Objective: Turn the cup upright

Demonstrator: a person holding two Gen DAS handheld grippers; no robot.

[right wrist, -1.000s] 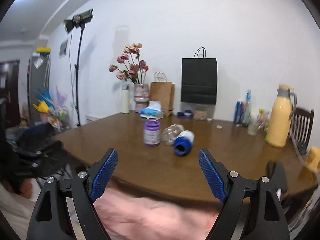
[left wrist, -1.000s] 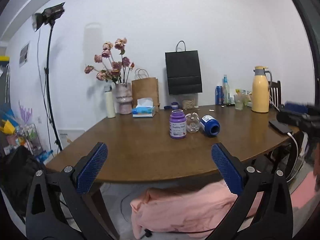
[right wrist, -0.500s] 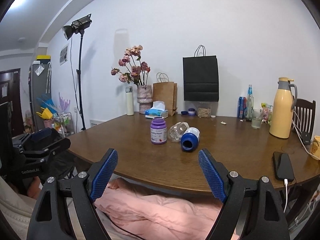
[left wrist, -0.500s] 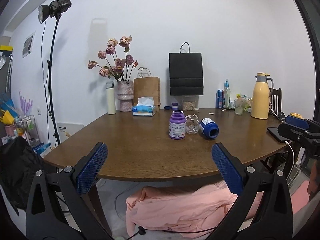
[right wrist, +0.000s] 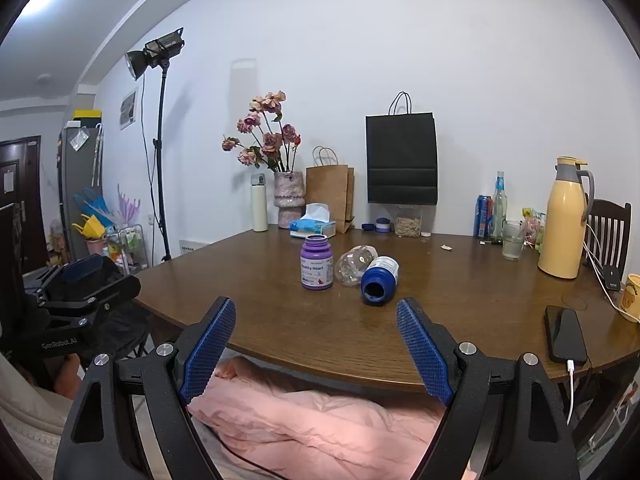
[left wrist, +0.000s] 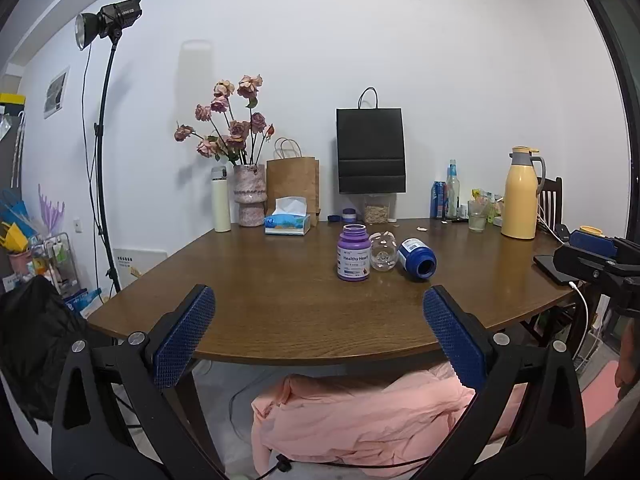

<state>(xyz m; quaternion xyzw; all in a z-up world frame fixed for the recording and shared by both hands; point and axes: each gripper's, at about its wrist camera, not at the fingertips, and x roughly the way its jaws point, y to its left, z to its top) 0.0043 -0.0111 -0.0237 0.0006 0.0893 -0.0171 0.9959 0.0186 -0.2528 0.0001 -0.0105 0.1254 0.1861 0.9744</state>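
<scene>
A clear cup [left wrist: 383, 250] [right wrist: 354, 266] lies on its side mid-table on the brown wooden table [left wrist: 260, 300]. It rests between an upright purple bottle [left wrist: 353, 254] [right wrist: 317, 264] and a blue container [left wrist: 416, 258] [right wrist: 380, 280], which also lies on its side with its open mouth towards me. My left gripper [left wrist: 316, 300] is open and holds nothing, short of the table's near edge. Also open with nothing in it, my right gripper [right wrist: 316, 308] hangs at the near edge, well short of the cup. Each gripper shows at the edge of the other's view.
A black phone [right wrist: 565, 334] on a charging cable lies at the table's right edge. A yellow jug [right wrist: 562, 220], a drinking glass [right wrist: 512, 240] and bottles stand at the back right. A tissue box [left wrist: 287, 222], vase and paper bags line the back. Pink cloth [right wrist: 320, 420] lies under the table.
Both views have steadied and the blur is gone. The right gripper has drawn back slightly from the table, and the left gripper has come into its view. Both stay open.
</scene>
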